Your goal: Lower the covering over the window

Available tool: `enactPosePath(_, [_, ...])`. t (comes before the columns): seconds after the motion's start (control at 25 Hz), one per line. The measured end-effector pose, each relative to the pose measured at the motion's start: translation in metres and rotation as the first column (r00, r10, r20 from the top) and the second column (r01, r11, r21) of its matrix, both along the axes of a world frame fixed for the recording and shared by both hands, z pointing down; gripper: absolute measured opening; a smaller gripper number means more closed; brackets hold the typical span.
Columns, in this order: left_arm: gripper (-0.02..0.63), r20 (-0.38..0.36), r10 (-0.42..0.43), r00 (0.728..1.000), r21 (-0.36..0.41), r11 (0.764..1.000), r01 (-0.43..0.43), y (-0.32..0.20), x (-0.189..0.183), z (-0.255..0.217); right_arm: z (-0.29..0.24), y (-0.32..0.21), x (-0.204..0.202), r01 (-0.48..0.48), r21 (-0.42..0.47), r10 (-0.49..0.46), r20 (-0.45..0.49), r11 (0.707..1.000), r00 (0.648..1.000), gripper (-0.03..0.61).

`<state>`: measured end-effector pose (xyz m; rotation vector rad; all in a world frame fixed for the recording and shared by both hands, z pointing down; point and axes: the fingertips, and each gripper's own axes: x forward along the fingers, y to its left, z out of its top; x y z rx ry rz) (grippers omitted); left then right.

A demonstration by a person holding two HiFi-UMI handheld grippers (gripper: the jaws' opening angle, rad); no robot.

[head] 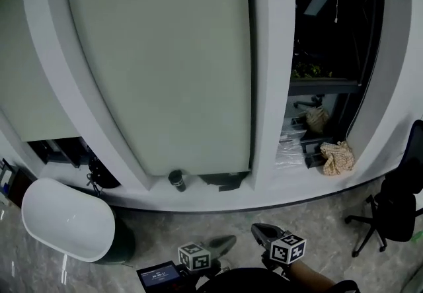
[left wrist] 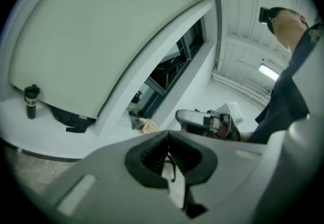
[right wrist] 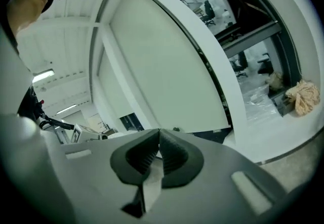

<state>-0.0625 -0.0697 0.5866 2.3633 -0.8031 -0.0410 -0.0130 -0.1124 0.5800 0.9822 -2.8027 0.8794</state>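
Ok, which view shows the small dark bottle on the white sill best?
The left gripper view: the small dark cylindrical bottle stands side-on and upright on the white sill, unobstructed. The head view shows the bottle from above, foreshortened. In the right gripper view it is at most a dark speck.

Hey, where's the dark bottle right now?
In the head view, the dark bottle stands on the white sill just below the middle blind's bottom edge, with the crumpled yellow cloth far to its right.
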Motion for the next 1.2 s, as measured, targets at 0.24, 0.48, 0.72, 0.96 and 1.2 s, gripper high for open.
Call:
enactPosePath(0.24, [0.002, -0.131, -0.115, 0.985, -0.021, 0.993, 0.114, 0.084, 0.04, -0.003, 0.003, 0.104, 0.027, 0.057, 0.003, -0.057, 0.017, 0.998, 0.998, 0.008])
enactPosePath(0.48, [0.002, -0.129, -0.17, 0.977, -0.015, 0.985, 0.169, 0.166, 0.046, -0.018, 0.013, 0.18, 0.036, 0.094, -0.058, -0.092, 0.034, 0.994, 0.995, 0.008])
enactPosePath(0.72, [0.002, -0.083, -0.179, 0.98, -0.018, 0.984, 0.178, 0.225, 0.041, -0.016, 0.01, 0.234, 0.033, 0.094, -0.079, -0.088, 0.075, 0.992, 0.993, 0.008])
enactPosePath(0.96, [0.002, -0.064, -0.154, 0.986, -0.015, 0.988, 0.153, 0.292, 0.019, -0.021, 0.007, 0.293, 0.011, 0.068, -0.094, -0.06, 0.085, 0.993, 0.995, 0.008])
enactPosePath(1.2, [0.002, -0.063, -0.143, 0.988, -0.056, 0.989, 0.14, 0.377, -0.014, -0.009, 0.01, 0.381, -0.018, 0.032, -0.097, -0.029, 0.038, 0.995, 0.999, 0.008])
